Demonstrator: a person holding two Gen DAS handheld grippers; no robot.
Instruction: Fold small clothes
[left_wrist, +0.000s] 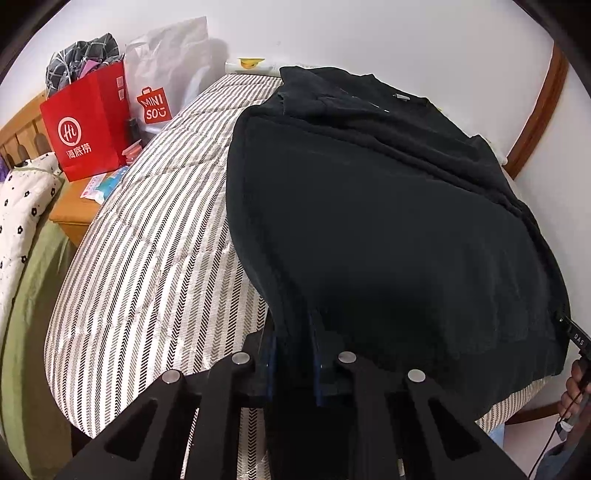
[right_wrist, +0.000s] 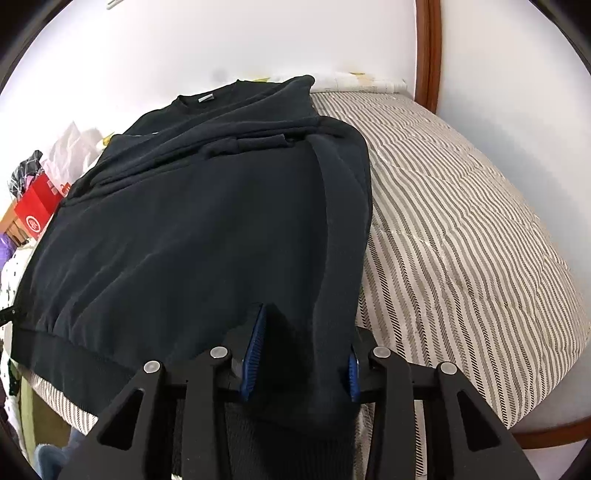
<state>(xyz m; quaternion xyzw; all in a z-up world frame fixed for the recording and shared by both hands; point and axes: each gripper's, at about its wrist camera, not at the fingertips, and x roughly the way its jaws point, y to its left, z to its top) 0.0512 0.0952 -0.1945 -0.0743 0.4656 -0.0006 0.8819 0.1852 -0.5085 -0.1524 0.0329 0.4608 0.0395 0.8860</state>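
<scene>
- A bed (left_wrist: 147, 229) with a grey-and-white striped cover fills both views; it stands against a white wall (left_wrist: 369, 33), and a curved brown wooden frame (right_wrist: 428, 48) rises at its far end.
- A black sweatshirt (left_wrist: 369, 221) lies flat on the bed, its collar with a small grey label toward the wall and its ribbed hem at the near edge of the mattress. The sleeves are folded in across the upper body. In the right wrist view the same sweatshirt (right_wrist: 184, 229) covers the left part of the bed, with bare striped cover to its right.
- A low wooden cabinet (left_wrist: 74, 214) stands beside the bed. On it are a red paper bag (left_wrist: 88, 125) stuffed with checked cloth, and a white plastic bag (left_wrist: 166, 66) with a red logo just behind it.
- A white pillow with small black flowers (left_wrist: 22, 206) lies near the cabinet, over green bedding.
- The left hand-held gripper (left_wrist: 293, 354) sits at the near left corner of the hem, its blue-padded jaws drawn close together and pinching the black cloth.
- The right hand-held gripper (right_wrist: 301, 363) is at the near right corner, its jaws partly apart with a thick bunch of the cloth filling the gap and both blue pads (right_wrist: 253, 354) pressed against it.
- A person's hand (left_wrist: 576, 387) shows at the right edge of the left wrist view.
</scene>
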